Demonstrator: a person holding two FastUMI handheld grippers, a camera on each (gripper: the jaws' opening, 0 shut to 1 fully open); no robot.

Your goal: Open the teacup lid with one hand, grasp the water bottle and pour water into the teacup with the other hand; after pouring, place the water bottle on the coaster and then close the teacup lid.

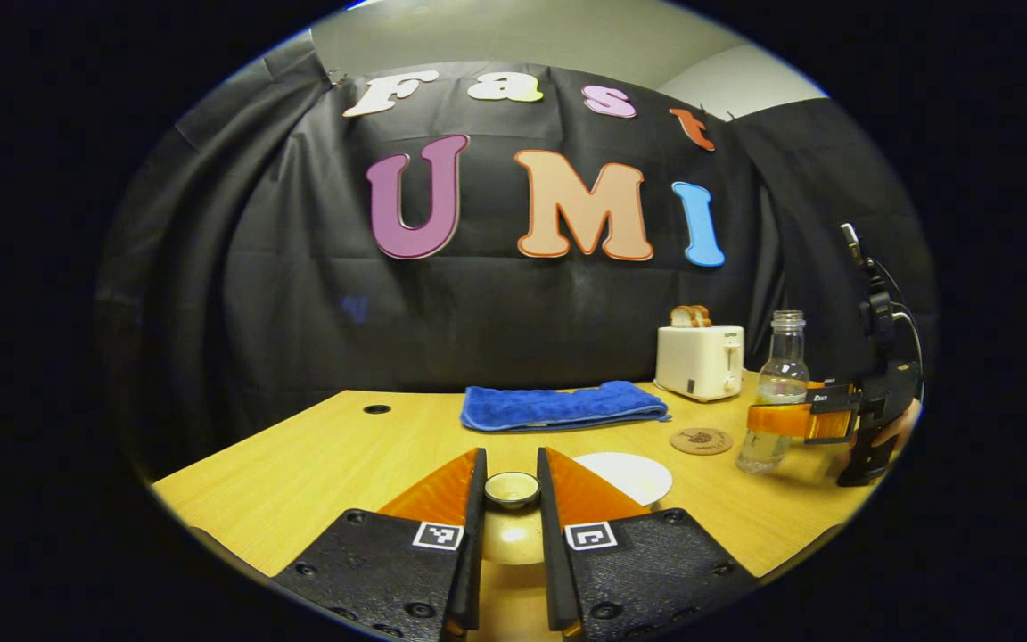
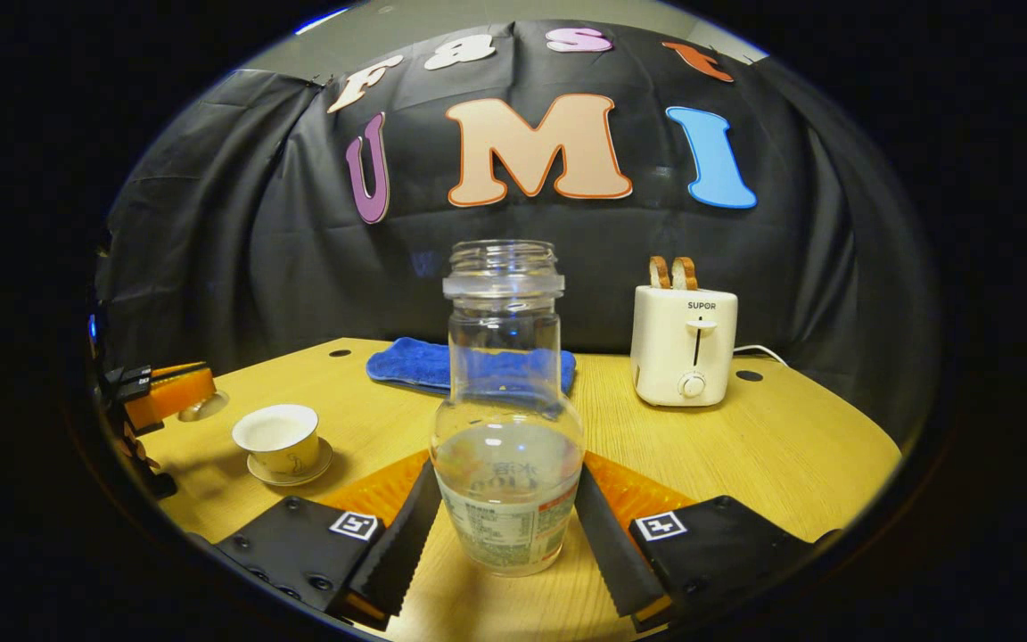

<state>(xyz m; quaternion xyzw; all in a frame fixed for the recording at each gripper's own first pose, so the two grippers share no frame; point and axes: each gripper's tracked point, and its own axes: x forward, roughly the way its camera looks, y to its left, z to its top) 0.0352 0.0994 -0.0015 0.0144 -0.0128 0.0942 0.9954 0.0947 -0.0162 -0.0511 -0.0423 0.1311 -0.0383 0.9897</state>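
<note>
A: Status? Big items first.

B: Worktop (image 2: 772, 446) carries everything. Water bottle (image 2: 506, 419) upright on it, cap off, water low in the body — my read: pour not begun. Teacup (image 2: 277, 439) on its saucer, front left in right gripper view, open at the top, so lid-off step looks done. Coaster (image 1: 701, 440) bare, just beside bottle in left gripper view. Left to do: pour, park bottle on coaster, re-lid.

A: Right gripper?

B: Right gripper (image 2: 506, 535) has fingers either side of bottle's lower body, at the label band. Inner edges look to meet the glass on both sides, so I'd call it a pinch, bottle not lifted. Left gripper view agrees: fingers wrap bottle's mid-body from the side.

A: Left gripper?

B: Left gripper (image 1: 512, 495) fingers drawn close, narrow gap, nipping the knob of the lid (image 1: 512, 489), a small round thing w/ pale top. Lid body hangs below, betw. the fingers. In right gripper view it's held off to the left, apart from the teacup.

A: Other stuff?

B: Toaster (image 2: 683, 357) and blue towel (image 2: 429, 364) at back, not involved.
</note>
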